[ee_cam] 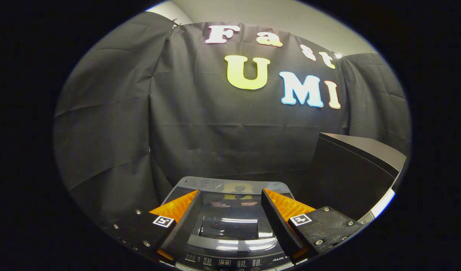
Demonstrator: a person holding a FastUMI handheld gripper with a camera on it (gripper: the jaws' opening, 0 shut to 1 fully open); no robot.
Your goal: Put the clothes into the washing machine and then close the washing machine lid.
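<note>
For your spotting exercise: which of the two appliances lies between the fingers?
The washing machine with the glossy closed lid; the dark cabinet stands beyond the open fingers.

Tongs (230, 210) with ridged wedge fingers, screwed mounting plates, square coded markers.

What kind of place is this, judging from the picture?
Probably a staged laundry booth, not a real home: black cloth wall hangs behind a top-loading washing machine, lid down, with a dark cabinet beside it. The gripper hovers open above the lid.
</note>
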